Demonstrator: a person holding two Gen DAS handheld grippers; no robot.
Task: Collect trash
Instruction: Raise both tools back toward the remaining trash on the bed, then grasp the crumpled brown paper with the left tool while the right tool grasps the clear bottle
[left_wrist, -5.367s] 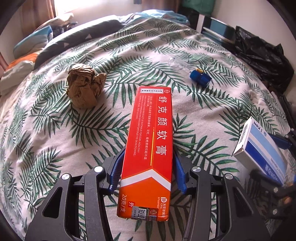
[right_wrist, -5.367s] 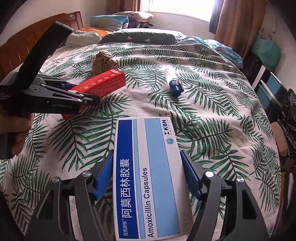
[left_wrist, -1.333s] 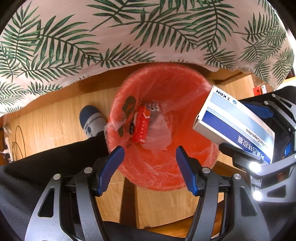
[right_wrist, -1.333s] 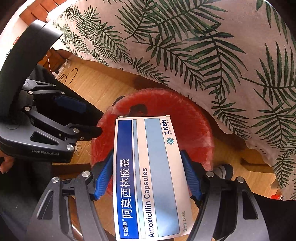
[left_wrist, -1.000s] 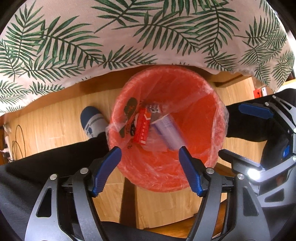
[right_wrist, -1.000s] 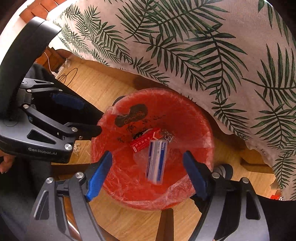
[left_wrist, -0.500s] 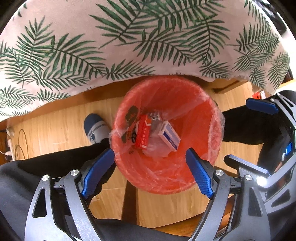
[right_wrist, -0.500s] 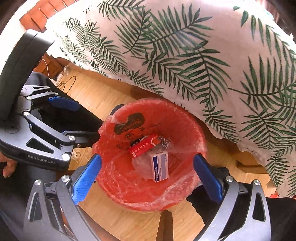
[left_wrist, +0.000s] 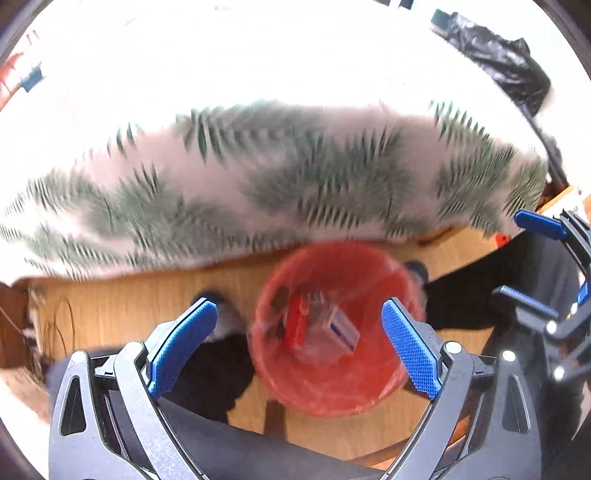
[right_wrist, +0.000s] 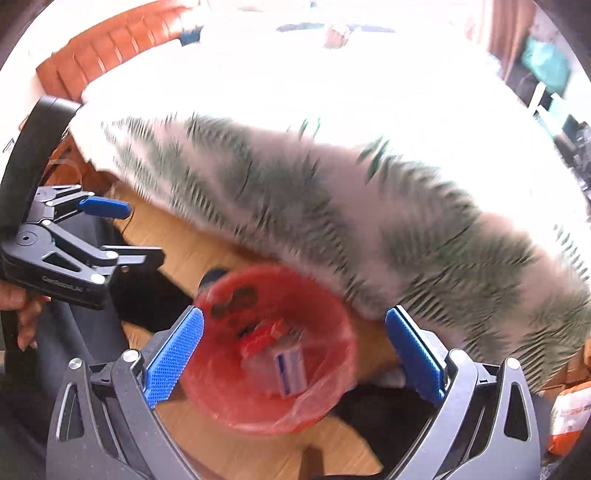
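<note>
Trash sits in the red bin (left_wrist: 332, 384), framed between the left gripper (left_wrist: 295, 343)'s still-widening, empty jaws: a red carton (left_wrist: 297, 325) touching a white-and-blue box (left_wrist: 341, 326). The right gripper (right_wrist: 293, 354) gapes empty too. Beyond the bin hangs the palm-print bedspread (left_wrist: 280, 177).

Both fisheye views are motion-blurred; the bedspread (left_wrist: 295, 177) blows out to white glare above, and edges curve.

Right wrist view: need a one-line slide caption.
Open right gripper above the red bin, red box and blue-and-white box inside, beside the leaf-print bedspread.
</note>
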